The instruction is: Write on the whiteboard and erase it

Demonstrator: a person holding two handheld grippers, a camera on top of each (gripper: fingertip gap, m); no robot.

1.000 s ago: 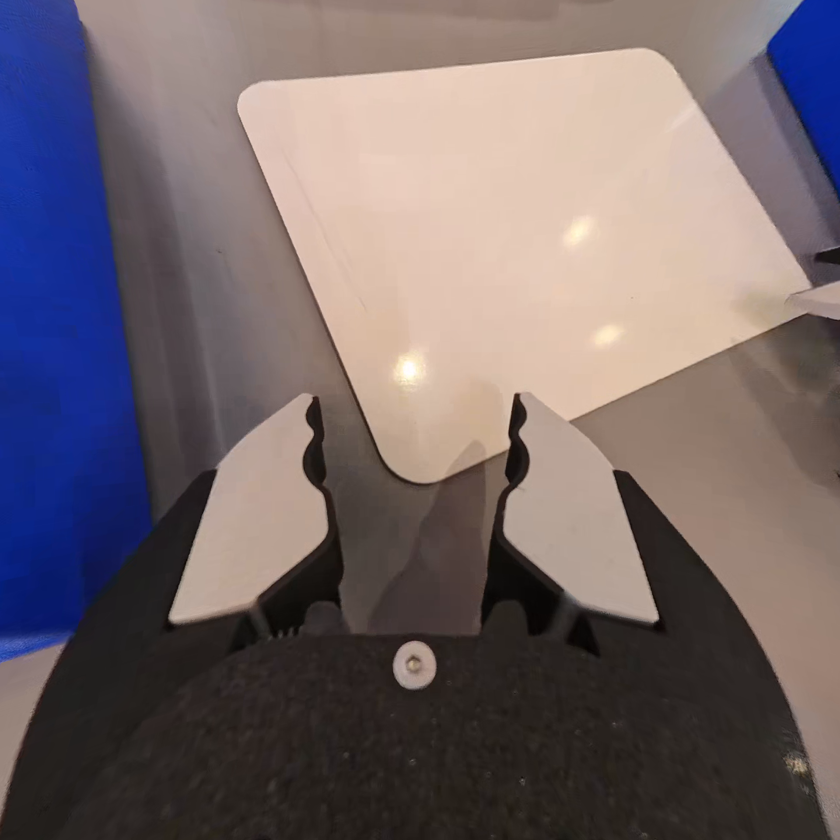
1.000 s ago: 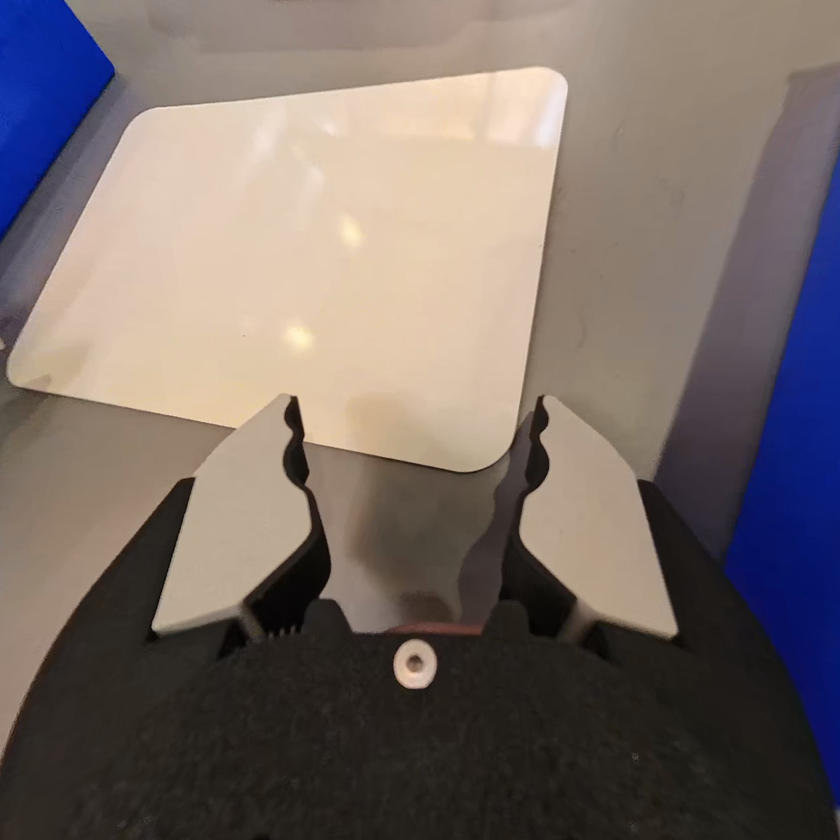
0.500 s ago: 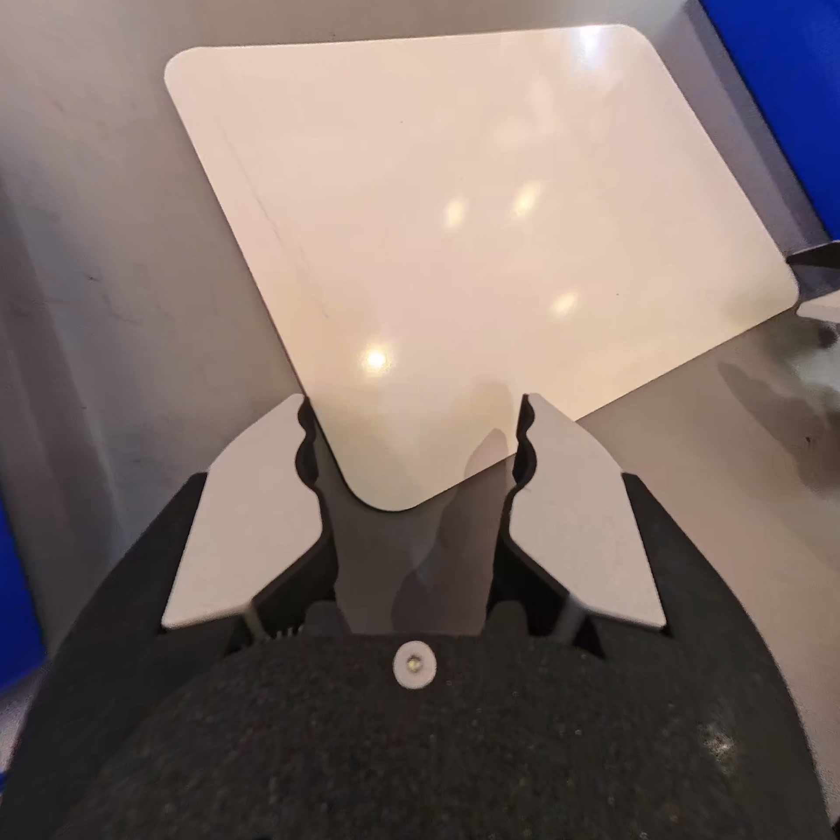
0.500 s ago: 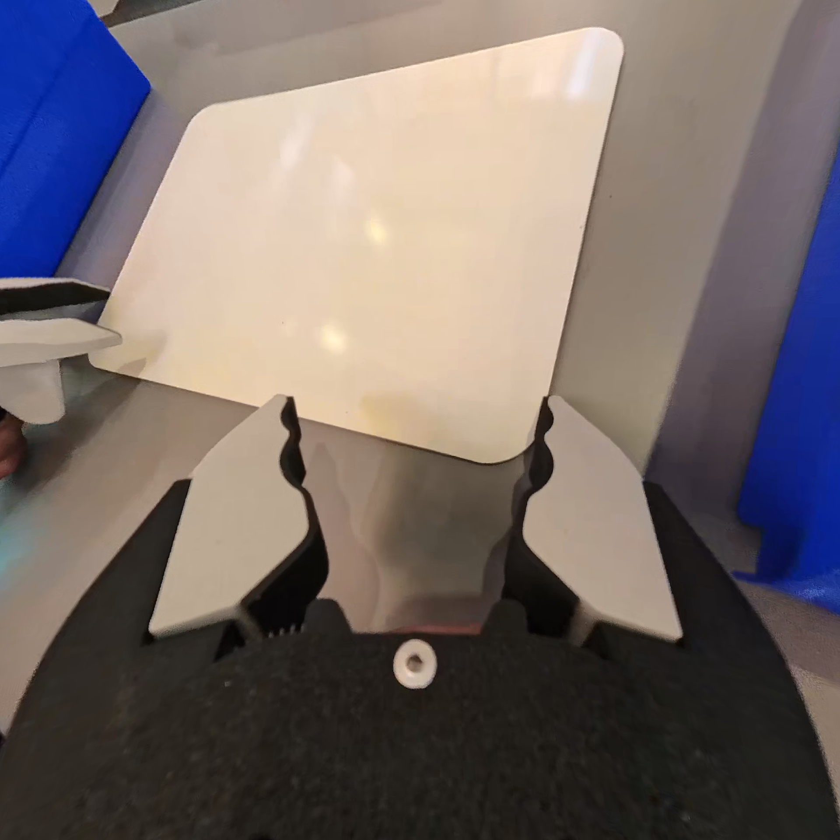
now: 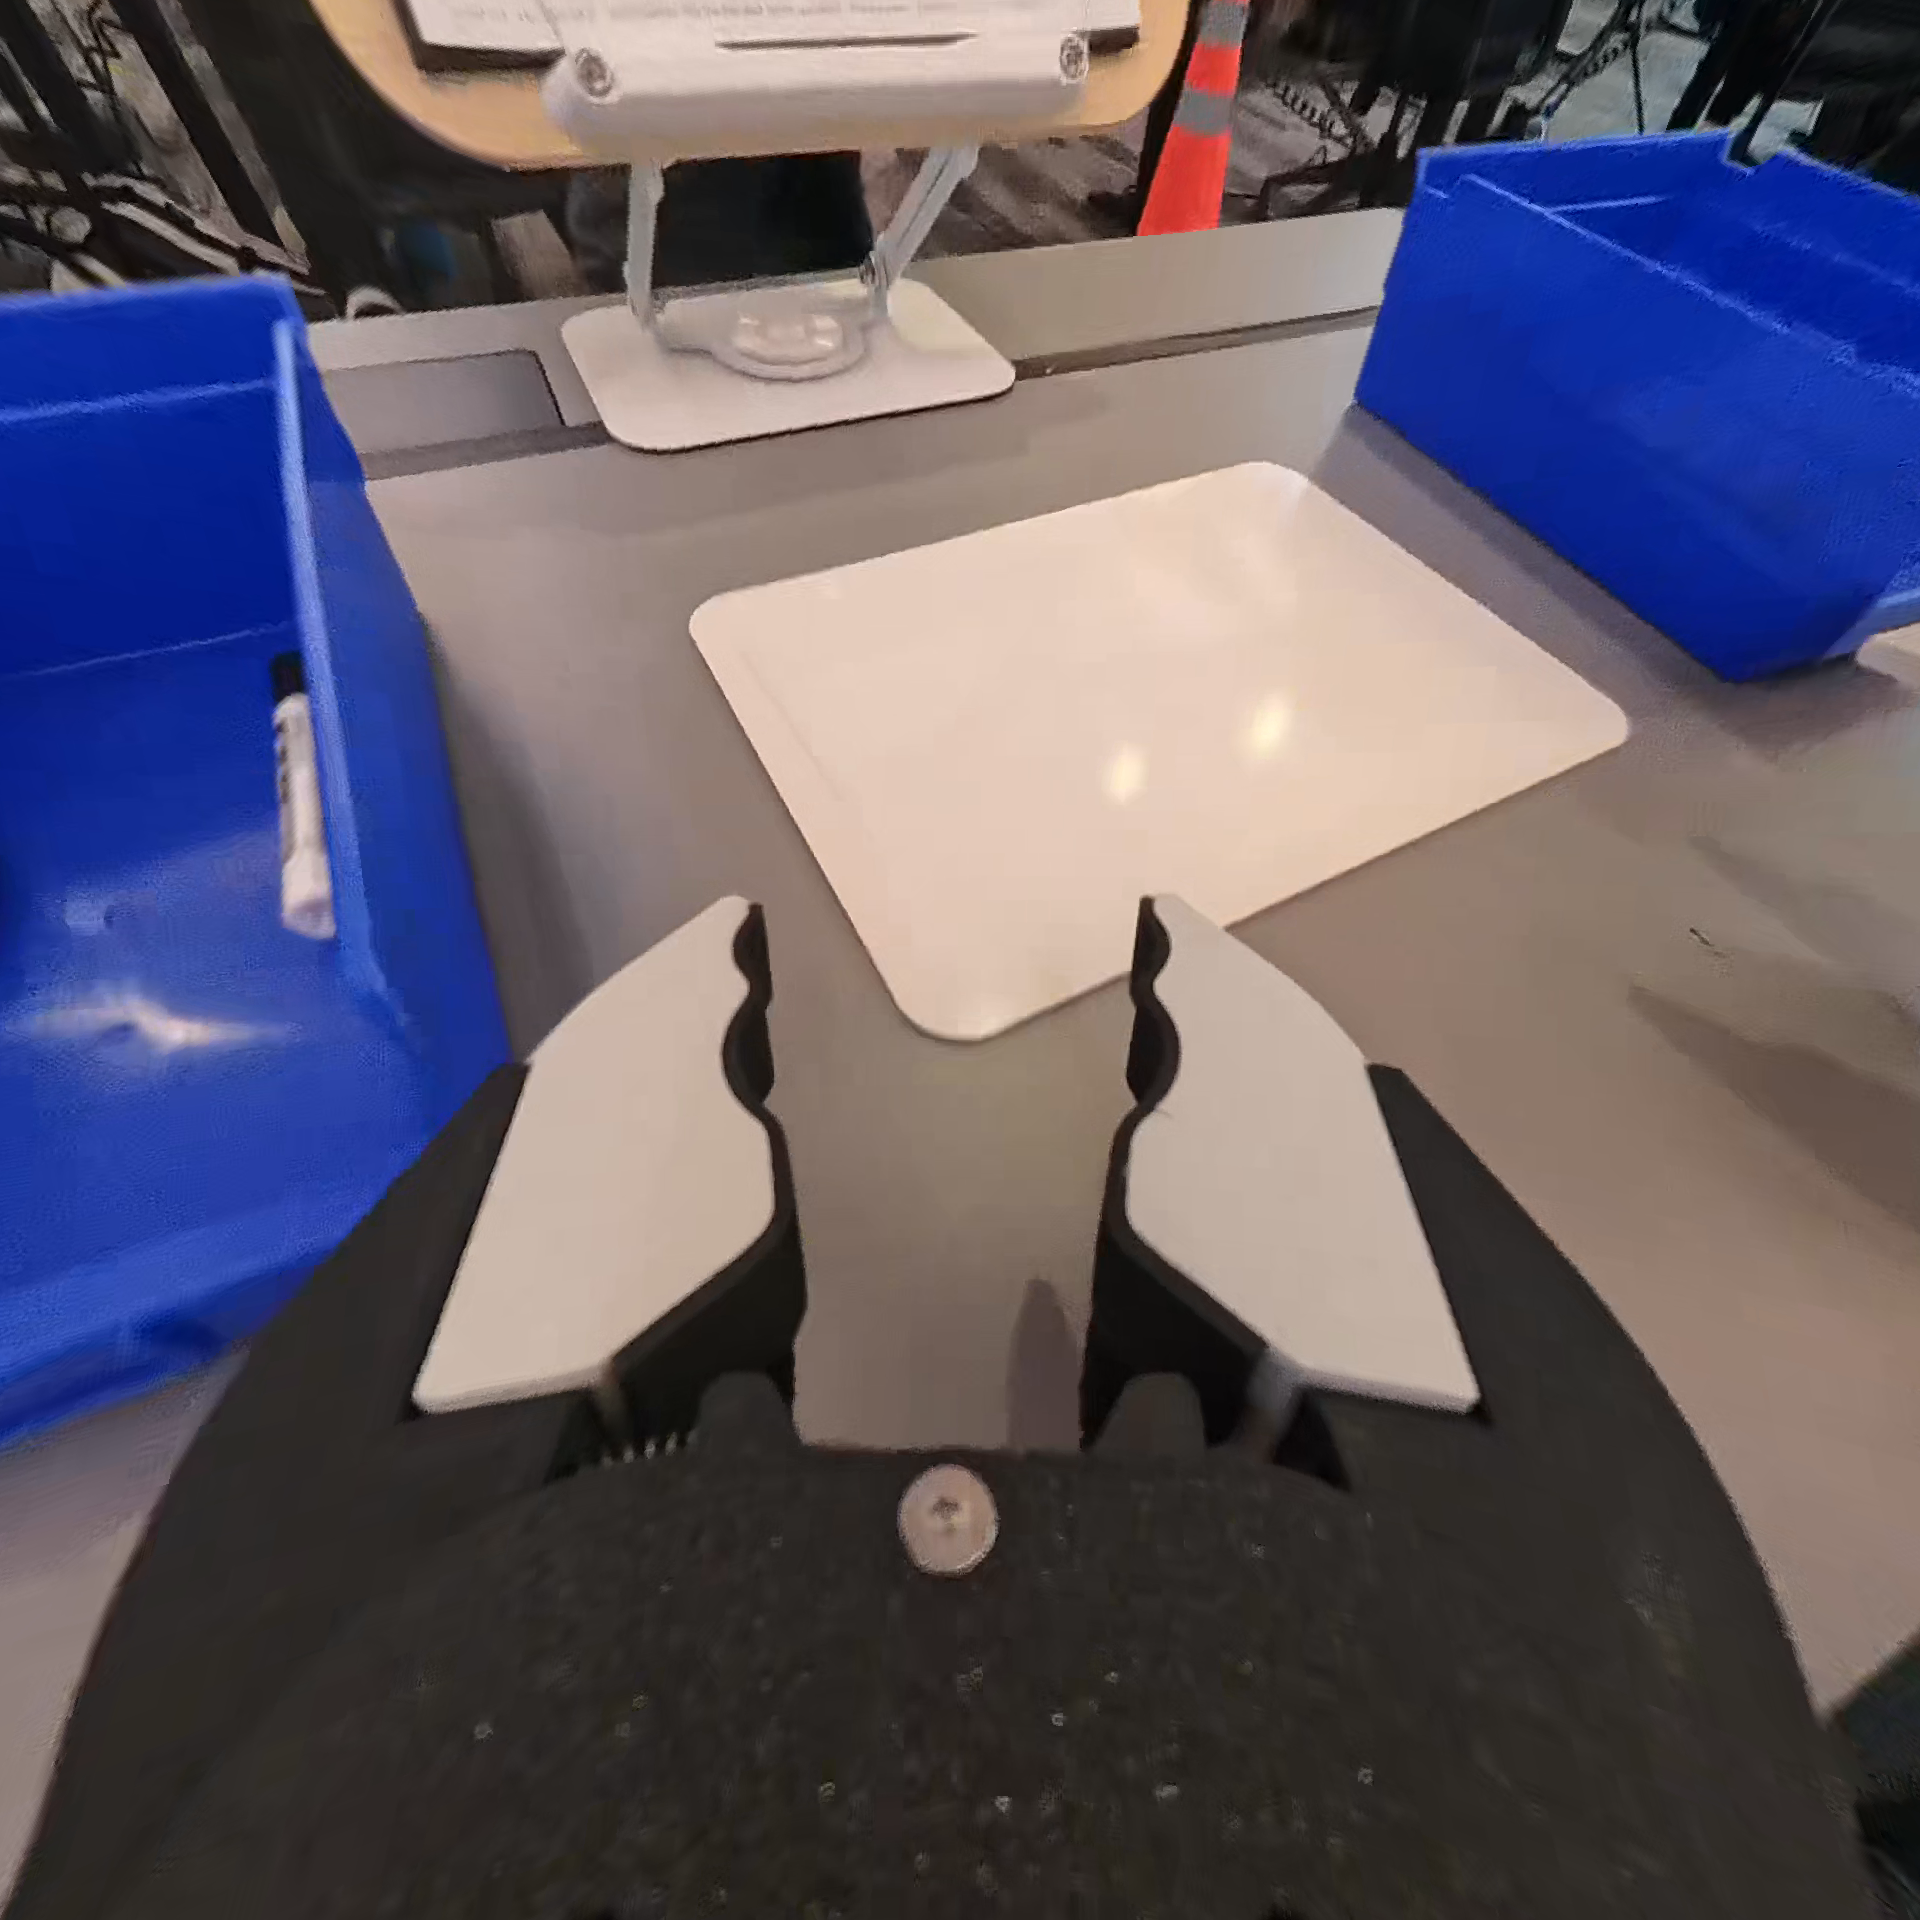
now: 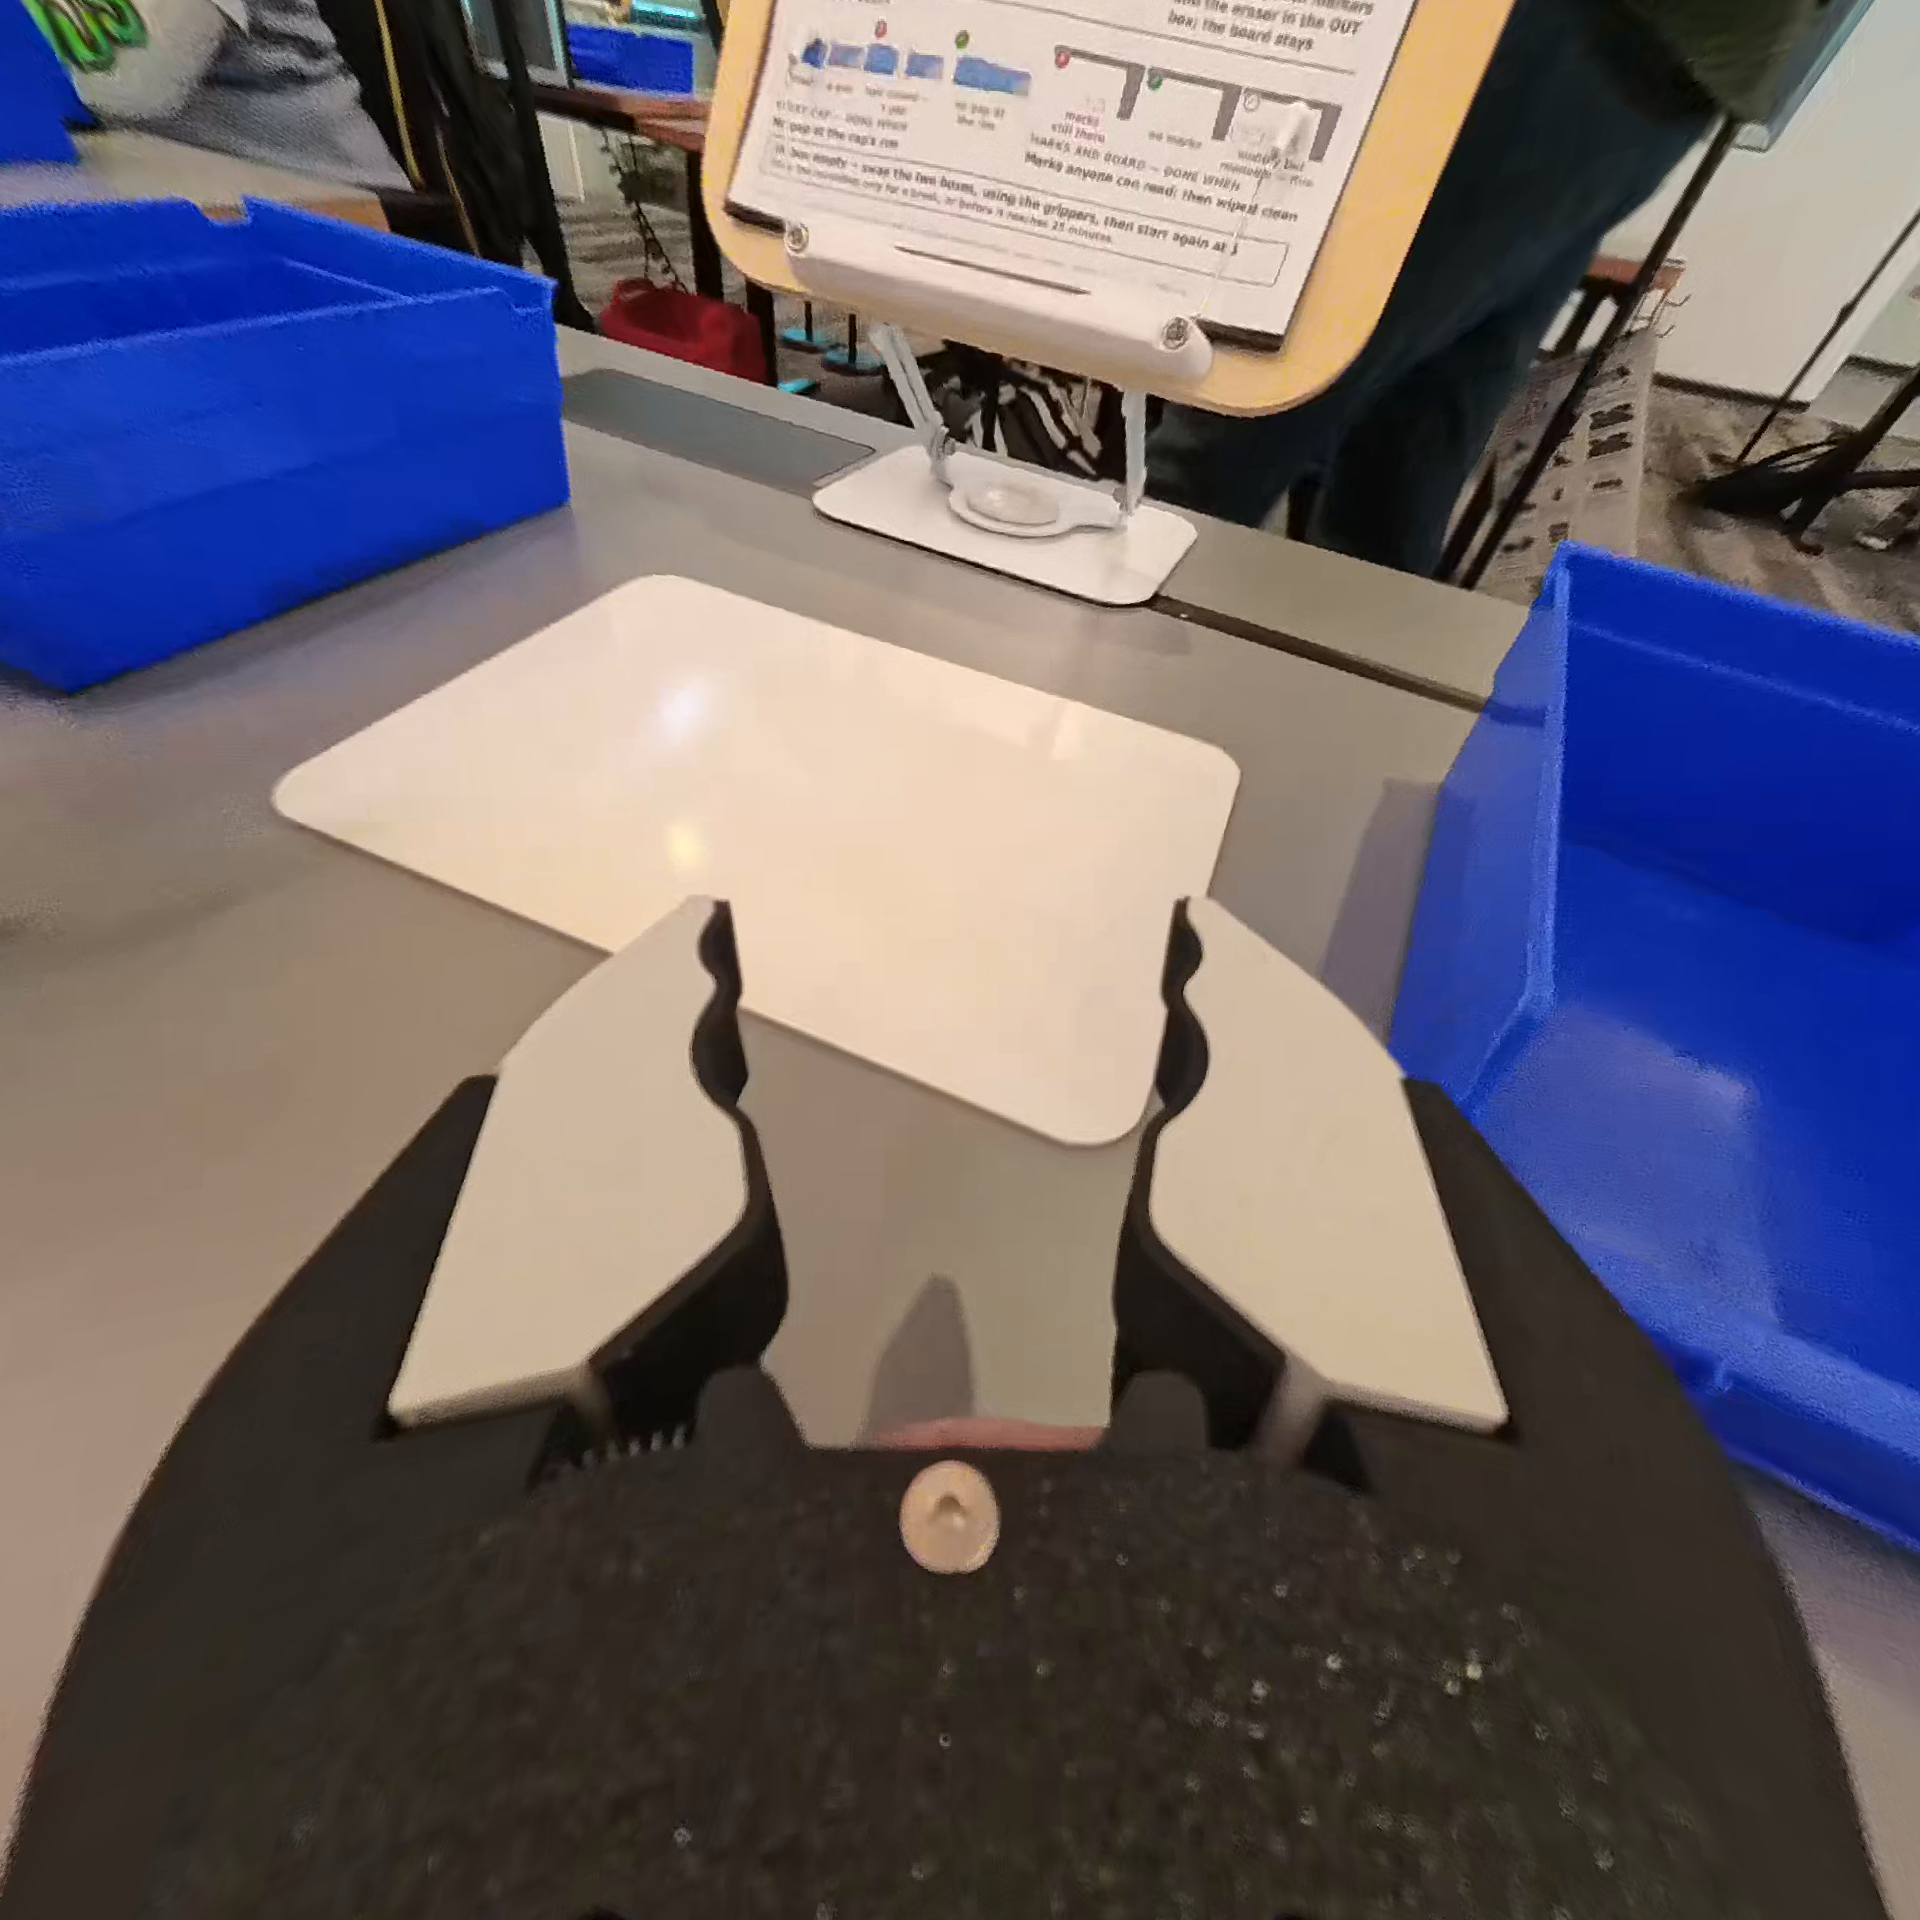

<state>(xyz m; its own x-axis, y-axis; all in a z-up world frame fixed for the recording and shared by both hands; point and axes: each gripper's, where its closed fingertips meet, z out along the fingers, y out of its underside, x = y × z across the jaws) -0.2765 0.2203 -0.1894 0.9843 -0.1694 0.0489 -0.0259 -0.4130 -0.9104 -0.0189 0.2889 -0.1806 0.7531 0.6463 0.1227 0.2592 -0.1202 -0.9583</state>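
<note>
A blank white whiteboard point(image 5: 1143, 727) lies flat on the grey table point(image 5: 1507, 1039); it also shows in the right wrist view point(image 6: 790, 831). A white marker with a black cap point(image 5: 296, 800) lies in the blue bin point(image 5: 135, 831) at the left. My left gripper point(image 5: 945, 920) is open and empty, above the table just short of the board's near corner. My right gripper point(image 6: 951, 920) is open and empty, over the board's near right corner. No eraser is in view.
A second blue bin point(image 6: 1683, 997) stands right of the board, also seen in the left wrist view point(image 5: 1662, 384). A stand holding an instruction sheet point(image 6: 1039, 208) is at the table's back. A person's legs point(image 6: 1455, 364) and an orange cone point(image 5: 1190, 135) are beyond.
Both grippers have lifted and tilted up away from the board, so the bins, the stand and the room now show. Both stay open and empty.
</note>
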